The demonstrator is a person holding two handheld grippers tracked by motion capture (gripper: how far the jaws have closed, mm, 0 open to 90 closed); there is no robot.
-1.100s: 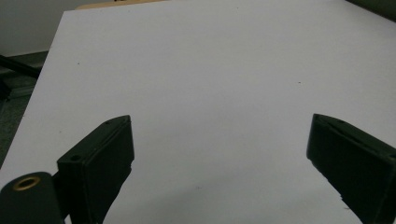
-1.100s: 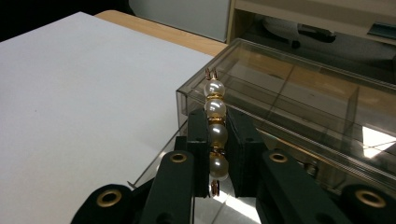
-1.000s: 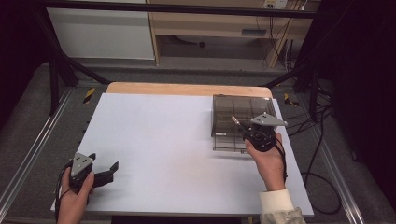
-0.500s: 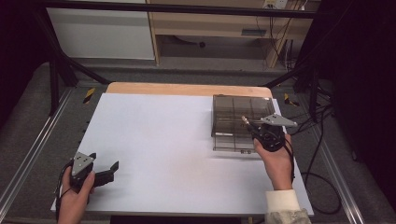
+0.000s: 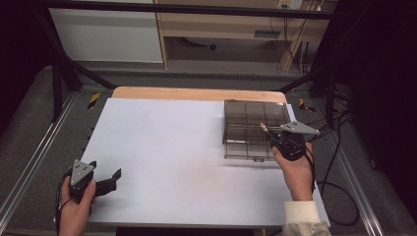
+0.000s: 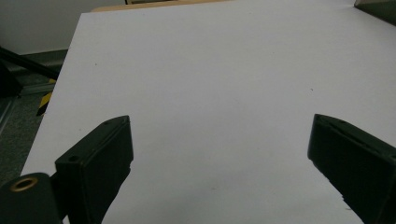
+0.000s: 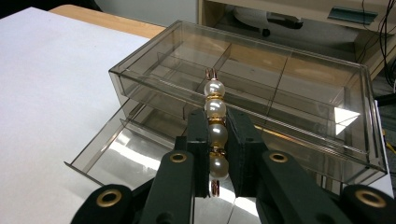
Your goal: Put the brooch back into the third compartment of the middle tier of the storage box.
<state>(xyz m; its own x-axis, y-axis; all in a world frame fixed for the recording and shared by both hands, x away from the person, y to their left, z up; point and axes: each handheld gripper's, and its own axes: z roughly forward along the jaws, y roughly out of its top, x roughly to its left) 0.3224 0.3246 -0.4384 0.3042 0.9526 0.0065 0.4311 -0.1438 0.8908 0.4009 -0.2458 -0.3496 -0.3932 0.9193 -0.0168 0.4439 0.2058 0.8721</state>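
While the right gripper [image 7: 217,140] hangs over the near edge of the smoky clear box [image 5: 255,129], its jaws are pinched on a short string of pearls [image 7: 215,126], four white beads with gold spacers between them and a small copper loop at each end. The pads press on the lower two beads; the upper two stick out past the tips, pointing toward the box. In the right gripper view the pearls stand above the box's lower drawer [image 7: 135,144], which is pulled out toward the camera and shows a glossy bare floor with low dividers. The upper level of the box is split into several compartments under a clear lid; I can't make out anything lying in them.

In the high view the box sits on the far right part of the white table [image 5: 172,147], and the right gripper [image 5: 268,132] is just at its front right corner, with the hand [image 5: 295,167] behind it near the table's right edge.

The left gripper [image 5: 110,181] rests at the near left corner of the table, well apart from the box. In the left gripper view its jaws stand wide apart over bare white surface, with nothing between them
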